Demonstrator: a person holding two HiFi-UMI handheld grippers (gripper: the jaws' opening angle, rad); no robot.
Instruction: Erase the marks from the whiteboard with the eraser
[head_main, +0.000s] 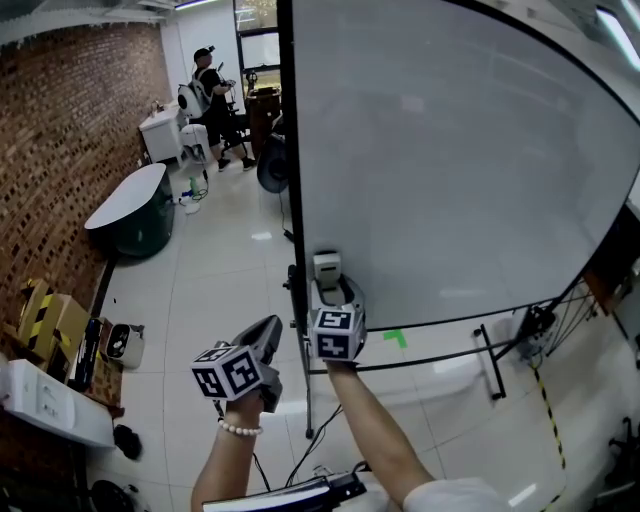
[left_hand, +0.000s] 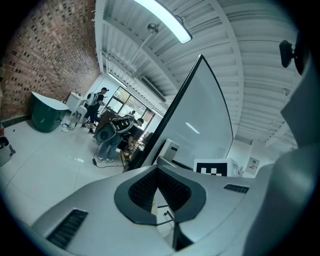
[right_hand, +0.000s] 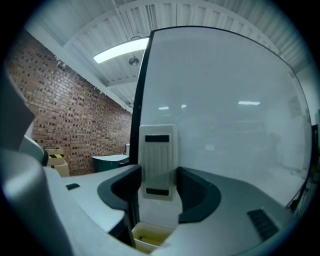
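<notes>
My right gripper (right_hand: 159, 176) was clamped on the eraser's (right_hand: 159, 150) sides at the whiteboard's (right_hand: 225, 115) near left corner. I judged the eraser light and stiff. My left gripper (left_hand: 157, 172) was closed and empty.

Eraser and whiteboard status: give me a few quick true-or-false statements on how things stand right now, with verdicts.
1. The right claw is clamped on the eraser. True.
2. The eraser is up at the top right corner of the whiteboard. False: it is near the board's lower left corner.
3. The left claw holds a marker. False: it is shut with nothing in it.
4. No marks show on the whiteboard in the head view. True.
</notes>
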